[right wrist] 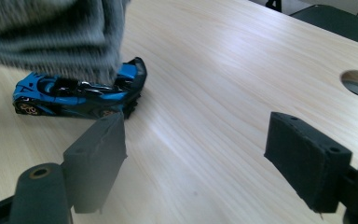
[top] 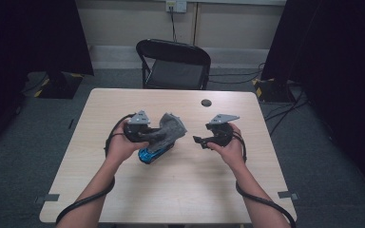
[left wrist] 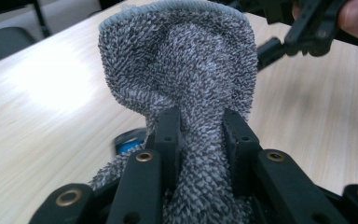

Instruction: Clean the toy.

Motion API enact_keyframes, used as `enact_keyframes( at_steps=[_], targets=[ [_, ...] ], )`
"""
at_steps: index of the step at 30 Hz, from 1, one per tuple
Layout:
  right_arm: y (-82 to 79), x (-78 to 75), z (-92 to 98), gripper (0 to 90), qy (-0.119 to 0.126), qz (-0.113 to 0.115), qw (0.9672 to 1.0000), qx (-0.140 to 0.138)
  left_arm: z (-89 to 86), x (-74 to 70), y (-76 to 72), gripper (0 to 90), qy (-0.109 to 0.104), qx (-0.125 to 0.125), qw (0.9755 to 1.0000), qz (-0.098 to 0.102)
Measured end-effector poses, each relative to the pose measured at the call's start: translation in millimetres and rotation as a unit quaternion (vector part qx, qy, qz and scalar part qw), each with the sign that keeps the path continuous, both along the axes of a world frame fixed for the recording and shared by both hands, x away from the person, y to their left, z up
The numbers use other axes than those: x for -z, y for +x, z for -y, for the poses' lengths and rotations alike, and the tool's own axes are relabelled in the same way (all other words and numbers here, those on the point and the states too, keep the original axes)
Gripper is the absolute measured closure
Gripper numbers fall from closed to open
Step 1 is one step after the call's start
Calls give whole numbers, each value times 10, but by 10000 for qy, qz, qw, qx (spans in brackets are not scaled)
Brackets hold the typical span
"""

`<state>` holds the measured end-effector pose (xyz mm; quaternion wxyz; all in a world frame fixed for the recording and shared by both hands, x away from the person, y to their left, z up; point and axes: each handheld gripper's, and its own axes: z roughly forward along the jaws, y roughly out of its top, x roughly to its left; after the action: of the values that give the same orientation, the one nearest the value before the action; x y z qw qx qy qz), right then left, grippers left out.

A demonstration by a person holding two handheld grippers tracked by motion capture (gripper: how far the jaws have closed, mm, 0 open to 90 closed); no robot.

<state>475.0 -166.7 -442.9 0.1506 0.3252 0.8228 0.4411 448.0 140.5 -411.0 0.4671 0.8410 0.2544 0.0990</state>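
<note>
My left tongs (top: 158,134) are pinched on a grey knitted sock (left wrist: 182,74), holding it bunched at a narrow waist while the open cuff stands up beyond the jaws. The sock hangs directly over the blue toy car (right wrist: 77,93), which sits on the worktop (top: 185,185) with its wheels down; from the right gripper view the grey fabric drapes onto the car's roof and hides part of it. My right tongs (top: 200,140) are spread wide with nothing between them, just beside the car on its tail side and a little above the worktop.

I judge the sock to be light and limp: it will sag, fold and follow whatever I grip, so a pinch at one spot will not keep the cuff open. The ribbed cuff edge looks the firmest place for a second hold, opposite the pinch I already have. The car looks small, hard and smooth, likely light, and it may roll or skid if nudged end-on. I would take it across its body, flank to flank, between the wheels, since the jaw pads should seat better there than on the sloping nose or the raised tail
</note>
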Motion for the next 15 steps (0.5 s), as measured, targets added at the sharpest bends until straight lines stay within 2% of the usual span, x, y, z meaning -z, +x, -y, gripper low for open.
enact_keyframes(
  at_steps=[1,3,4,5,6,7,8,10,11,12,13,15],
  targets=[
    [0,0,0,195,0,0,10000,0,0,0,0,704,0,0,10000,0],
    [-12,-24,136,197,-3,38,10000,70,184,90,-4,705,-7,161,9999,-22],
    [-12,-24,136,197,-3,38,10000,70,184,90,-4,705,-7,161,9999,-22],
    [-21,-36,214,203,-23,69,9999,116,305,164,-8,706,-6,300,9995,-90],
    [-21,-36,214,203,-23,69,9999,116,305,164,-8,706,-6,300,9995,-90],
    [-27,-34,283,203,-9,68,9999,156,422,246,-14,705,24,393,9991,-131],
    [-27,-34,283,203,-9,68,9999,156,422,246,-14,706,24,393,9991,-131],
    [-39,-29,345,203,9,43,9998,209,533,328,-18,706,115,505,9985,-188],
    [-55,-20,402,203,14,68,9997,230,645,404,-25,706,135,616,9977,-242],
    [-55,-20,402,203,14,68,9997,230,645,404,-25,706,135,616,9977,-242],
    [-66,-12,460,204,-2,74,9996,269,760,476,-38,706,179,746,9967,-277],
    [-79,-9,512,208,29,72,9995,308,871,540,-49,705,238,873,9955,-293]
  ],
)
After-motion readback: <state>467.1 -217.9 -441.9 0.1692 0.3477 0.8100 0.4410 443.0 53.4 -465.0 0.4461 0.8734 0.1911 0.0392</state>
